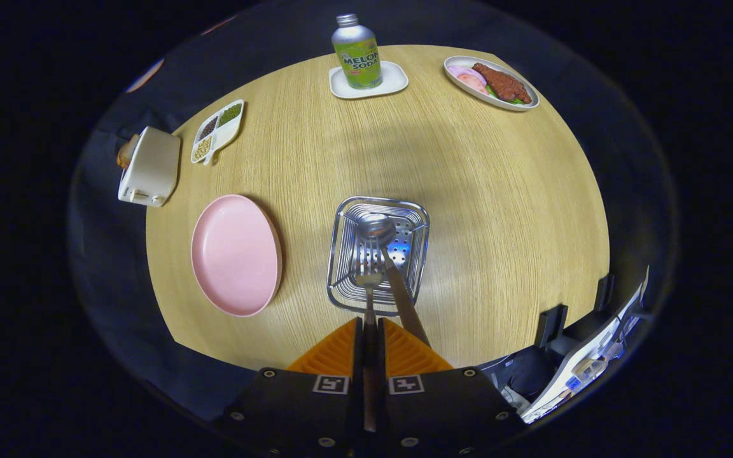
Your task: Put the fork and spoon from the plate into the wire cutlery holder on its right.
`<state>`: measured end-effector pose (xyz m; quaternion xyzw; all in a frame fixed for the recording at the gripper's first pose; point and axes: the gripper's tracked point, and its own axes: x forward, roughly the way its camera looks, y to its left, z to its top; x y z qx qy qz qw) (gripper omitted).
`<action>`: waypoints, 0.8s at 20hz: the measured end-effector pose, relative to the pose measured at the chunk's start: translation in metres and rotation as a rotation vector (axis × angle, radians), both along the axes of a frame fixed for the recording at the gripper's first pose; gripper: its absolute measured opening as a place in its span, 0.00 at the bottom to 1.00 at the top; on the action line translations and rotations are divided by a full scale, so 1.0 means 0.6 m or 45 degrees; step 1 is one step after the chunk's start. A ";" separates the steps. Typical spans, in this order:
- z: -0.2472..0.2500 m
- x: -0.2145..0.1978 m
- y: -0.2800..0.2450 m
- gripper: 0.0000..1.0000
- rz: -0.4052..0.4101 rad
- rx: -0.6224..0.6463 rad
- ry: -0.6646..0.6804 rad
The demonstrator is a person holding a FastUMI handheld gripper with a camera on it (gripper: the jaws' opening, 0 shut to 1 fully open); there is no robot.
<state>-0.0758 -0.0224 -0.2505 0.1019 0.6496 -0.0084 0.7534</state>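
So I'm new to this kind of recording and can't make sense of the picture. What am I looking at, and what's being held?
The camera rides on a hand-held two-finger tool, looking down along its fingers at a round wooden table. The fingers are shut on a wooden-handled metal fork, its prongs above the square wire cutlery holder. A wooden-handled metal spoon already leans inside. The pink plate beside it is empty. Farther off: a green soda bottle, a food dish and a cream toaster.
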 end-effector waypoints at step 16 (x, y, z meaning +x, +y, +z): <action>0.161 0.151 -0.033 0.50 0.005 -0.167 -0.831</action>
